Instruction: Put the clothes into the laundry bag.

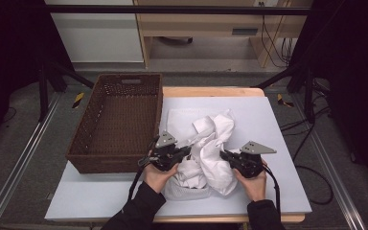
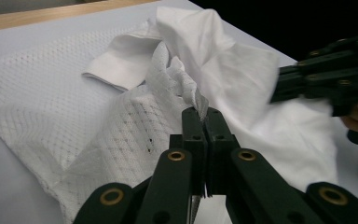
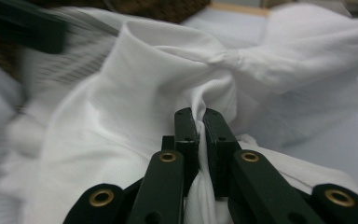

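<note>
A: Covering the wooden table (image 1: 211, 91) is a pale sheet (image 1: 268, 143); a brown wicker basket (image 1: 117, 122) is sitting at its left, dark frame rails around.

B: The crumpled white cloth (image 1: 211, 143) is lying mid-sheet, part mesh, part smooth. The left gripper (image 1: 184, 152) is pinching the mesh edge; the right gripper (image 1: 224, 155) is pinching a smooth fold.

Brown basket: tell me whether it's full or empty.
Empty. In the high view the basket shows bare woven bottom and walls; the white cloth lies beside it on the table, outside it.
</note>
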Tool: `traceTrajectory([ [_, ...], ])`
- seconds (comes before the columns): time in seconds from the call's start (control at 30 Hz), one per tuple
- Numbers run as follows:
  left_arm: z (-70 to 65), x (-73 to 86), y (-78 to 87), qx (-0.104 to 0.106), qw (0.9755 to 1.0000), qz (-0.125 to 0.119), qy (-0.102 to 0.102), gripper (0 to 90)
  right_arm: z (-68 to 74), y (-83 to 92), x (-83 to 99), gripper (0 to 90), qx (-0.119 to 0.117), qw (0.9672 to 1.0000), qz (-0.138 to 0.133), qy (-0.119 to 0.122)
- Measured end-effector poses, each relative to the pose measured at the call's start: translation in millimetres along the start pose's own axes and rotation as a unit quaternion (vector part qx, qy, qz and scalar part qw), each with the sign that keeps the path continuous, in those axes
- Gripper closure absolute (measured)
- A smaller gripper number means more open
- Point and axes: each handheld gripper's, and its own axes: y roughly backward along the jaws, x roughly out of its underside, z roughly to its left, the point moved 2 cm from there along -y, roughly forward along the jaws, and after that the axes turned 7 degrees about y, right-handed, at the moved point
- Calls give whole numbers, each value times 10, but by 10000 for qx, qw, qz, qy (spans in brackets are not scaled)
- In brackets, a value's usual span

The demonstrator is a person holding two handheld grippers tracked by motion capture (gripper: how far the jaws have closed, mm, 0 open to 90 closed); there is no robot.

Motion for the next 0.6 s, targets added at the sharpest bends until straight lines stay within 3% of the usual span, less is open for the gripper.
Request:
traceTrajectory([
  [0.07, -14, -25, 5, -8, 10000, -7, -18, 891, 191, 43, -85, 864, -347, 9989, -131, 277],
  [0.13, -53, -58, 14, -5, 10000, -12, -54, 891, 348, 14, -152, 864, -504, 9974, -109, 513],
  [0.23, -138, -113, 30, 33, 9999, -25, -160, 892, 557, -134, -248, 864, -671, 9945, -2, 811],
  [0.27, -160, -125, 34, 39, 9998, -34, -183, 891, 604, -231, -271, 864, -622, 9939, 101, 908],
  [0.33, -212, -144, 42, 75, 9997, -61, -225, 891, 619, -393, -284, 865, -553, 9943, 255, 873],
  [0.43, -243, -121, 46, 21, 9995, -35, -316, 892, 557, -680, -247, 866, -277, 9964, 513, 610],
  [0.57, -148, -10, 7, 12, 9998, 52, -214, 891, 481, -945, -154, 862, 45, 9969, 749, 247],
  [0.6, -119, 17, -1, 38, 9998, 52, -165, 891, 486, -968, -154, 853, 81, 9968, 752, 272],
])
